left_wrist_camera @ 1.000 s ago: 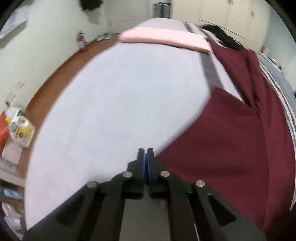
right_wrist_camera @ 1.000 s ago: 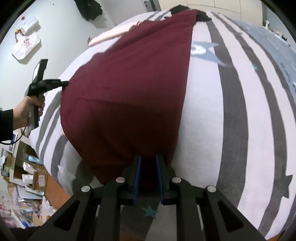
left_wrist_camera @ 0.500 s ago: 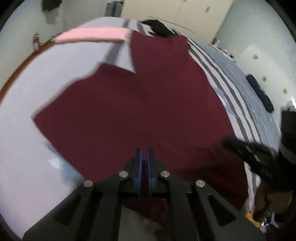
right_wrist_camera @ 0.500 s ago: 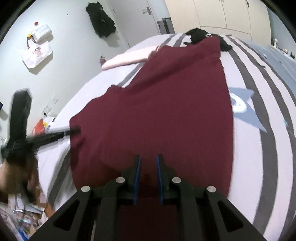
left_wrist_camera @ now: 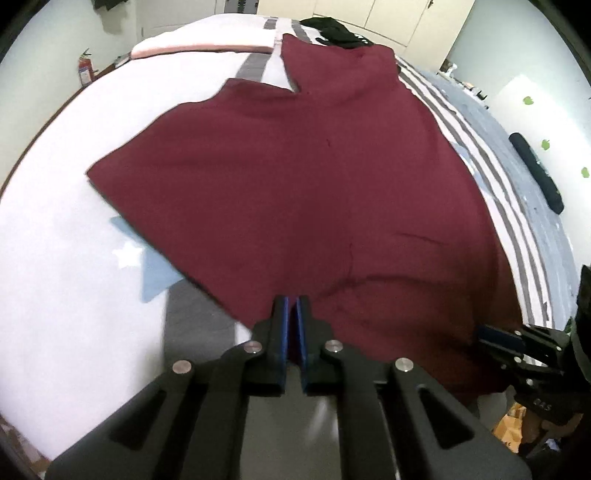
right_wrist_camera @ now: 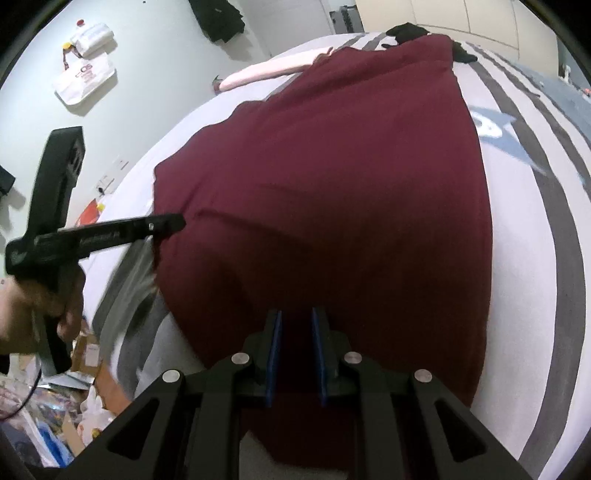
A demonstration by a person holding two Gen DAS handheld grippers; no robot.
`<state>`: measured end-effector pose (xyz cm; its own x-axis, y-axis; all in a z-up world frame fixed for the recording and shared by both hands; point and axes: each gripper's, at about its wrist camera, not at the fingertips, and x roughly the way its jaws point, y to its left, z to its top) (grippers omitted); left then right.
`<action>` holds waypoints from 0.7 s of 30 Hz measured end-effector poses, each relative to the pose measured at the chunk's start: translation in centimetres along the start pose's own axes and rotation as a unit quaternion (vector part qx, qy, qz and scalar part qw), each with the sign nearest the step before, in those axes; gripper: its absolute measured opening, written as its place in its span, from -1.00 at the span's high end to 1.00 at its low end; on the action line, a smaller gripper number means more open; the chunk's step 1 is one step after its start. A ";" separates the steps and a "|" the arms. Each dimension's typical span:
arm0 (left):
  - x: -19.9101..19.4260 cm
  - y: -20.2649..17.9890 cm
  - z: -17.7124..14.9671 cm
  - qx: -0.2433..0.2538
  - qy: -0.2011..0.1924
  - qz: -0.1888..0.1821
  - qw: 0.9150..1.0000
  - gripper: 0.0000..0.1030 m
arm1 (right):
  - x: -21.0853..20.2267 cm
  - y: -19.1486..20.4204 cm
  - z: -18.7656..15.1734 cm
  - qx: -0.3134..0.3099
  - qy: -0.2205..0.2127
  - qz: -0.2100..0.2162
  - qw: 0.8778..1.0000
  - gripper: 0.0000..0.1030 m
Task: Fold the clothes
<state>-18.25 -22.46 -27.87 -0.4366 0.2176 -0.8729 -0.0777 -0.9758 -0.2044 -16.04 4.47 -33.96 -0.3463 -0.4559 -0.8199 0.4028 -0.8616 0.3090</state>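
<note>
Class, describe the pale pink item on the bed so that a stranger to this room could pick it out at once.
Start at the striped bed that fills the room and go to its far end. Beyond the maroon garment lies a long folded pink cloth. It is the only pale pink thing there; the black clothing nearby is dark and crumpled.

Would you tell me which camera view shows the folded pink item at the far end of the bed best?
The left wrist view: the pink item lies fully exposed beyond the maroon garment. The right wrist view shows only part of it, its right end hidden behind the garment.
</note>
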 end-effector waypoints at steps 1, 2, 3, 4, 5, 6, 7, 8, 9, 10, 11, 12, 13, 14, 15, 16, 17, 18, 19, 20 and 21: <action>-0.2 -0.2 0.0 -0.001 -0.001 0.005 1.000 0.90 | -0.2 0.1 -0.3 0.000 0.001 0.003 1.000 0.69; -0.3 -0.4 0.1 -0.001 -0.001 0.010 1.000 0.90 | -0.3 0.1 -0.5 0.000 0.002 0.004 1.000 0.70; -0.4 -0.7 0.7 -0.002 -0.008 0.004 1.000 0.90 | -0.5 0.1 -0.6 0.002 0.004 0.005 1.000 0.70; -0.5 -1.1 1.3 -0.003 -0.015 -0.002 1.000 0.90 | -0.6 0.0 -0.8 0.007 0.007 0.007 1.000 0.70; -0.6 -1.4 1.9 -0.004 -0.022 -0.008 1.000 0.90 | -0.7 0.0 -1.0 0.009 0.009 0.008 1.000 0.70; -0.7 -2.3 2.5 -0.001 -0.027 -0.023 0.999 0.89 | -0.9 0.0 -1.2 0.010 0.011 0.009 1.000 0.70; -0.5 -3.3 3.0 0.005 -0.028 -0.040 0.999 0.89 | -1.1 0.0 -1.6 0.011 0.014 0.010 1.000 0.70; -0.2 -4.0 3.4 0.011 -0.028 -0.050 0.998 0.89 | -1.3 -0.1 -1.9 0.011 0.016 0.011 1.000 0.70; 0.3 -4.7 3.5 0.018 -0.026 -0.057 0.998 0.89 | -1.6 -0.1 -2.1 0.011 0.019 0.013 1.000 0.70; 0.7 -5.4 3.6 0.025 -0.024 -0.065 0.997 0.89 | -1.7 -0.1 -2.3 0.011 0.022 0.014 1.000 0.70; 1.6 -5.7 3.6 0.026 -0.016 -0.065 0.997 0.89 | -1.9 -0.1 -2.4 0.011 0.024 0.014 1.000 0.70; 2.5 -6.1 3.5 0.026 -0.008 -0.065 0.998 0.89 | -2.0 -0.1 -2.4 0.011 0.026 0.015 0.999 0.70; 3.4 -6.4 3.5 0.027 -0.001 -0.065 0.998 0.89 | -2.1 0.0 -2.4 0.011 0.028 0.015 0.999 0.70; 4.3 -6.7 3.5 0.027 0.007 -0.064 0.998 0.89 | -2.2 0.0 -2.3 0.012 0.030 0.015 0.999 0.70; 4.4 -6.2 2.6 0.021 0.012 -0.064 0.998 0.89 | -2.2 0.0 -2.2 0.012 0.032 0.015 0.999 0.70; 4.1 -5.8 1.8 0.015 0.014 -0.064 0.998 0.89 | -2.3 0.0 -2.1 0.012 0.034 0.015 0.999 0.70; 3.8 -5.3 1.0 0.008 0.019 -0.064 0.998 0.89 | -2.4 0.0 -2.1 0.012 0.036 0.016 0.999 0.70; 3.2 -4.9 0.0 0.005 0.026 -0.062 0.998 0.89 | -2.5 0.0 -1.9 0.012 0.038 0.016 0.999 0.70; 2.8 -4.6 -0.7 0.006 0.035 -0.060 0.998 0.89 | -2.7 0.1 -1.7 0.012 0.038 0.016 0.999 0.70; 2.3 -4.3 -1.5 0.007 0.044 -0.057 0.997 0.89 | -2.8 0.2 -1.5 0.012 0.038 0.015 0.999 0.70; 1.7 -4.1 -1.9 0.007 0.048 -0.058 0.997 0.89 | -3.0 0.3 -1.1 0.011 0.036 0.013 0.999 0.70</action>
<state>-16.96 -18.05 -29.33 -0.3364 0.3286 -0.8825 -0.1347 -0.9443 -0.3002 -13.94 5.82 -31.94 -0.2740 -0.4627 -0.8431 0.3922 -0.8542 0.3413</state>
